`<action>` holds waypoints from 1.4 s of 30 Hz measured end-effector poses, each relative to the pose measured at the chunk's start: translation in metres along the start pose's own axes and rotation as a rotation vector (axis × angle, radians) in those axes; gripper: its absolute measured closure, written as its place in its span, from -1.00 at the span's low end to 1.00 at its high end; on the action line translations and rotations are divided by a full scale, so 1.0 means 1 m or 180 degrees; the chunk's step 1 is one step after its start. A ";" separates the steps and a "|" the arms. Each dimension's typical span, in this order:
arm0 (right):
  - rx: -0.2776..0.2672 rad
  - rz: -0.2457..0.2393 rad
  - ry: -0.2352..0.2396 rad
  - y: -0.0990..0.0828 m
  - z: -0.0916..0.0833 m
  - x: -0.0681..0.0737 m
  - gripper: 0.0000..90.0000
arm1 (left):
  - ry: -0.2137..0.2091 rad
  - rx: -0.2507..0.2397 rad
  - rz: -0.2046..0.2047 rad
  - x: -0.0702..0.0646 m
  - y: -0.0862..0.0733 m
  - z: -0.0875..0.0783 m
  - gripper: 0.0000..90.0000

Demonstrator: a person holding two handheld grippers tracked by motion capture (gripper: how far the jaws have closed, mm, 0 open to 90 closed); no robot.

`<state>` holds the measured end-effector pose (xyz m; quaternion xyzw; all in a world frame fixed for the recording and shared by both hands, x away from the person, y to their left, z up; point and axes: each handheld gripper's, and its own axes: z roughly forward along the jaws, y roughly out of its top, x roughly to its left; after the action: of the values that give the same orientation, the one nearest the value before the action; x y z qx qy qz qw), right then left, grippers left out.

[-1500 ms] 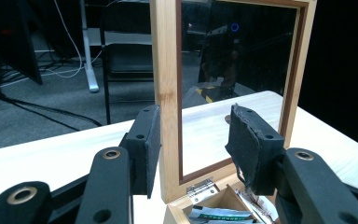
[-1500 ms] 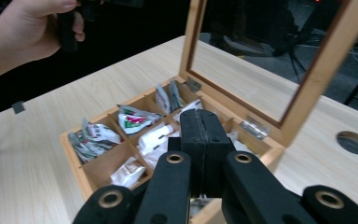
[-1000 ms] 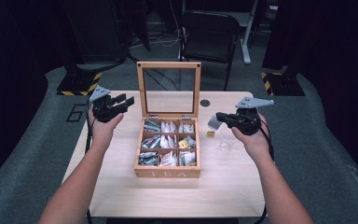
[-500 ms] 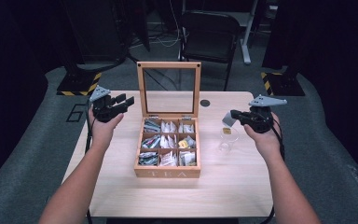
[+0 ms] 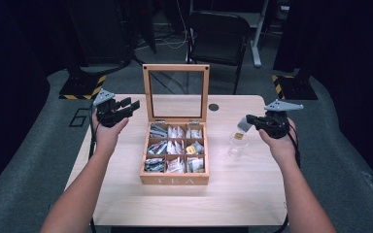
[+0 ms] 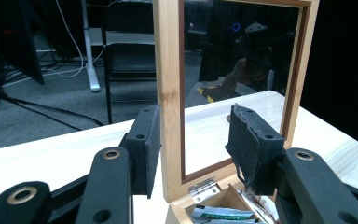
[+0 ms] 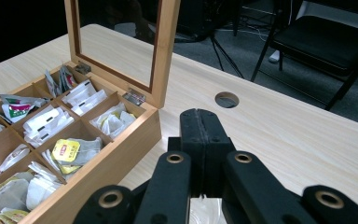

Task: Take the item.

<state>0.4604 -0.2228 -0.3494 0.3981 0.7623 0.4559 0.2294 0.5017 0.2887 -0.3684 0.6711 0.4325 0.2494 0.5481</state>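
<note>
Apparently the work is about taking a tea bag from the wooden tea box (image 5: 175,179) and dropping it in the glass (image 5: 235,151) on the table (image 5: 243,194). That part looks done: a yellow-tagged tea bag (image 5: 239,136) sits in the glass, which stands to the right of the box and well apart from it. The right gripper (image 5: 246,122) hangs just above and behind the glass with its jaws pressed together, and nothing shows between them. The lid (image 5: 176,68) stands upright, so closing the box seems to be what is left. The left gripper (image 5: 135,104) waits near the lid's left edge with its jaws partly apart; in the left gripper view the lid's side post lines up between them, not pinched. The other tea bags (image 5: 175,145) lie sorted in their compartments.
</note>
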 end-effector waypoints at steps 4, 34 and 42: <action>0.0019 0.0010 -0.0025 -0.001 0.002 0.000 1.00 | 0.0005 -0.0012 0.0005 0.000 0.000 0.000 0.20; 0.0251 0.0178 -0.0124 -0.044 0.037 -0.007 1.00 | 0.0002 0.0010 -0.0009 0.001 -0.003 0.000 0.20; 0.0311 0.0208 -0.0124 -0.050 0.043 -0.007 1.00 | 0.0007 0.0004 -0.0015 0.002 -0.004 0.000 0.20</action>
<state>0.4753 -0.2194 -0.4136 0.4422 0.7656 0.4176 0.2095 0.5015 0.2910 -0.3727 0.6701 0.4349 0.2486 0.5478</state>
